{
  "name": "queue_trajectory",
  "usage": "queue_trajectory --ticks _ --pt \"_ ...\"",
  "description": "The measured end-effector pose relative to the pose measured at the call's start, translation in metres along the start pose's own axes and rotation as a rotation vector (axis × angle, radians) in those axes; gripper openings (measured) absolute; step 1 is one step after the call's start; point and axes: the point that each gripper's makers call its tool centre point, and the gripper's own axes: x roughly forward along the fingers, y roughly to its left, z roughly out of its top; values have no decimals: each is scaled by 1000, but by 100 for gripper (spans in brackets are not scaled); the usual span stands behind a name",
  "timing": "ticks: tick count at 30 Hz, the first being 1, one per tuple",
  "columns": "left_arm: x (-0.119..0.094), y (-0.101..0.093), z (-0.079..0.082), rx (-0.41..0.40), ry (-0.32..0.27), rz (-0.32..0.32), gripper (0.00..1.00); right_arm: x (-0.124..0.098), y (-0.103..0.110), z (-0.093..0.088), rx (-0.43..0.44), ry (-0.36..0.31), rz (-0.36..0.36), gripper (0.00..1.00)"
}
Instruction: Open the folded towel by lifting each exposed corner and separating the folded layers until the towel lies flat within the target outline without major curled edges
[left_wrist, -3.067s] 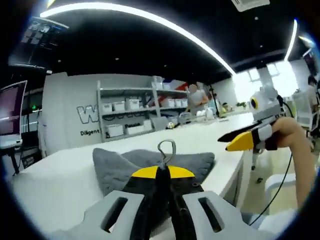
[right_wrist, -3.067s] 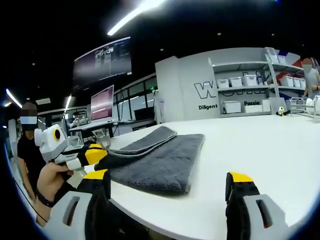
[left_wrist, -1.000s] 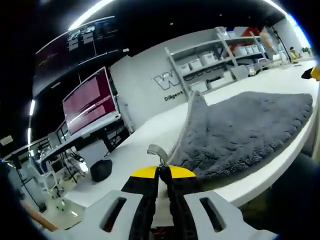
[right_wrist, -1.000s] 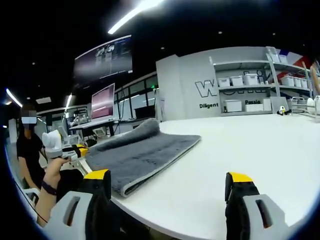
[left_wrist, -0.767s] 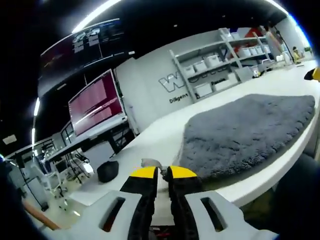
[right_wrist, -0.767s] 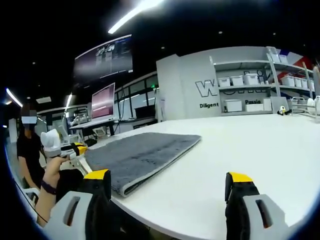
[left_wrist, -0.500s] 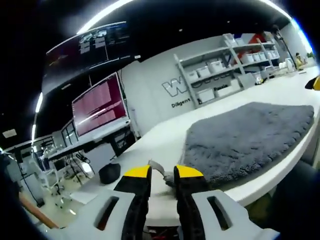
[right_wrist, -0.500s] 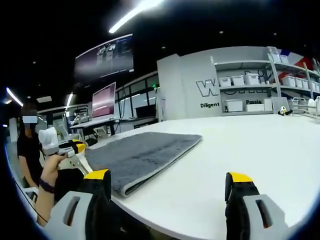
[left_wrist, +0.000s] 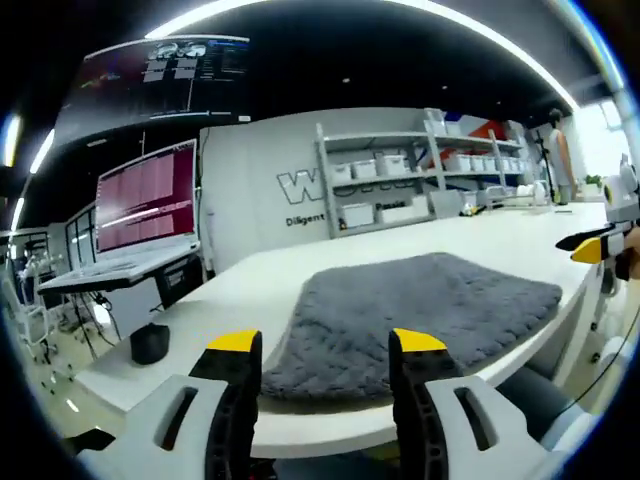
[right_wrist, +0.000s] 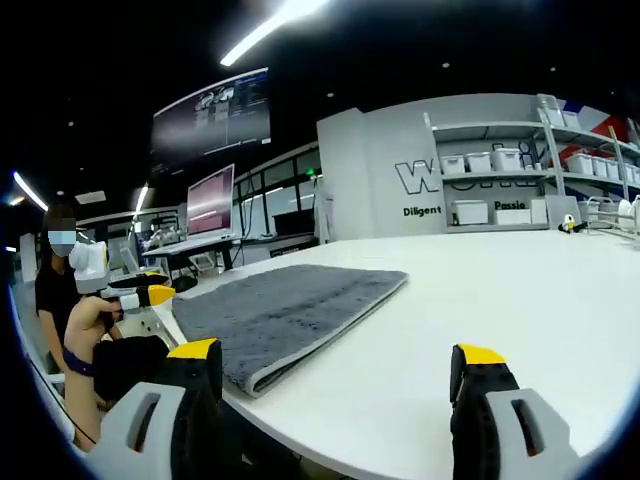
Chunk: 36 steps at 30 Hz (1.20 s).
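Observation:
The grey fluffy towel (left_wrist: 420, 310) lies spread flat on the white table (left_wrist: 250, 290), reaching to the table's near edge. My left gripper (left_wrist: 327, 345) stands open just in front of the towel's near edge, nothing between its yellow-tipped jaws. In the right gripper view the same towel (right_wrist: 280, 310) lies flat to the left of centre, and my right gripper (right_wrist: 335, 365) is open and off to the towel's right side, over bare table. The left gripper (right_wrist: 140, 295) shows at the far left, held by a person's hand. The right gripper's yellow tip (left_wrist: 590, 250) shows at the right edge.
White shelves with storage bins (left_wrist: 400, 180) and a lettered wall stand behind the table. A monitor (left_wrist: 145, 205) and a small dark object (left_wrist: 150, 342) sit on a desk at left. A person (right_wrist: 75, 330) stands at the table's left end.
The left gripper let go of the towel's loop and corner, opened wide and drew back from the edge. The lifted layer dropped, so the towel now lies flat. The right gripper stayed still and open.

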Motion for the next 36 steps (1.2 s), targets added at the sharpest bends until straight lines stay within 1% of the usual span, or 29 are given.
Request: queue_trajectory --ticks 3,5,6,11,16,21,25,29,32,36 --pt "1 -9 -1 -29 8 -43 73 1 1 0 -2 0 4 96" --pt "2 -12 -1 -38 12 -56 78 1 2 0 -4 1 5 96" --pt "3 -14 -3 -50 28 -64 83 1 2 0 -4 1 6 96" --pt "3 -19 -6 -38 50 -73 90 0 1 1 0 -2 2 97" --pt "1 -25 -6 -35 55 -96 92 -1 0 1 0 -3 -2 97" --pt "-1 -29 -6 -34 64 -110 99 -2 1 2 2 -5 -2 98" --pt "-2 -31 -4 -46 58 -119 99 -3 -1 2 4 -6 -7 99" --pt "-3 -35 -4 -27 68 -128 99 -4 -1 3 2 -7 -9 99" --pt "-3 -37 -4 -33 65 -137 99 -4 -1 3 0 -6 -7 99" --pt "-2 -36 -4 -39 66 -134 99 -4 -1 2 1 -3 -6 99"
